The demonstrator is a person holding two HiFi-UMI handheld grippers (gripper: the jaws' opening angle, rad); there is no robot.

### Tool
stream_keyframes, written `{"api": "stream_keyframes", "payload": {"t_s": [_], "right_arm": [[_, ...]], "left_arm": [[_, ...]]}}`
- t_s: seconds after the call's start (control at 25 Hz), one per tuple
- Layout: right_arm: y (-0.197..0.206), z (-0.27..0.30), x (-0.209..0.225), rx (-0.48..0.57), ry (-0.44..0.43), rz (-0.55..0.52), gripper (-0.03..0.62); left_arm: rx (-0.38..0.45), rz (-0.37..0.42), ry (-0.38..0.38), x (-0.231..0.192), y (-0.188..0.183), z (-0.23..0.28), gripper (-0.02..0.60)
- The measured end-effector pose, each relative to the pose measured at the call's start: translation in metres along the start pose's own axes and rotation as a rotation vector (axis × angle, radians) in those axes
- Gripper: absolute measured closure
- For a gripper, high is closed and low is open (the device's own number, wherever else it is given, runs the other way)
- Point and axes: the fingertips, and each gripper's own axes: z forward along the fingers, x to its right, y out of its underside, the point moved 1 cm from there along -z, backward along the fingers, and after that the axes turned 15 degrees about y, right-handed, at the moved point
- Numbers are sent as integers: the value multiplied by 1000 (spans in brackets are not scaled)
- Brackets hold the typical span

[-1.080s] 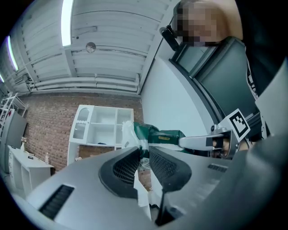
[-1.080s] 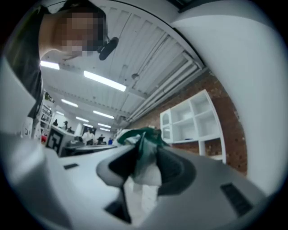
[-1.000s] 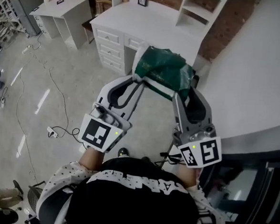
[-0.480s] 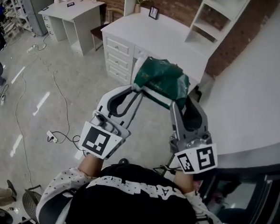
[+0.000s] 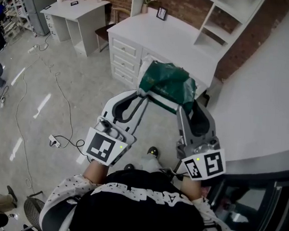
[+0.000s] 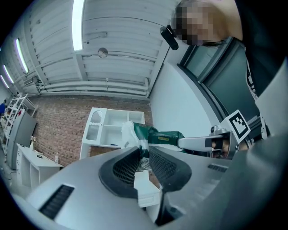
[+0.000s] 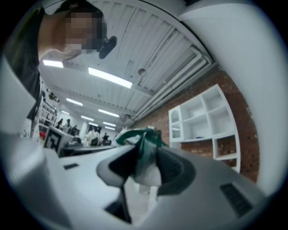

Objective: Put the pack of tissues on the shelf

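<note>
With the left claw (image 6: 144, 155), gripping the white-edged end of a green crinkled plastic pack of tissues (image 5: 167, 79), jaws close together and wrapper pinched between them. With the right claw (image 7: 145, 157), gripping the opposite end, green and white film bunched between the pads. Held in mid-air between the two, just toward 12 o'clock from the centre of the head view, above a glossy grey floor (image 5: 62, 97). At 1 o'clock from the pack, a tall white open-fronted shelf unit (image 5: 225, 24) against a red brick wall (image 5: 191, 7); pack not yet on it. At 12 o'clock, a white tabletop with drawers (image 5: 155, 37), small dark picture frame (image 5: 162, 13) at its back edge. At 11 o'clock, well apart, a smaller white tabletop (image 5: 73, 9). At 3 o'clock, a broad curved white tabletop (image 5: 263, 106). At 8 o'clock, a white power strip (image 5: 54, 139) with trailing cable on the floor.
</note>
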Motion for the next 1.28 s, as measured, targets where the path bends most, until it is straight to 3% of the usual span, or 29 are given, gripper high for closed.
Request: {"api": "stream_keyframes", "payload": {"t_s": [0.32, 1.04, 1.28], "right_arm": [[-2, 60, 10, -8, -28, 21, 433], [36, 84, 20, 40, -97, 63, 434], [51, 177, 75, 14, -111, 97, 434]], "left_arm": [[-23, 0, -37, -49, -4, 25, 482], [-37, 62, -103, -64, 28, 28, 482], [-76, 53, -123, -135, 49, 104, 482]]}}
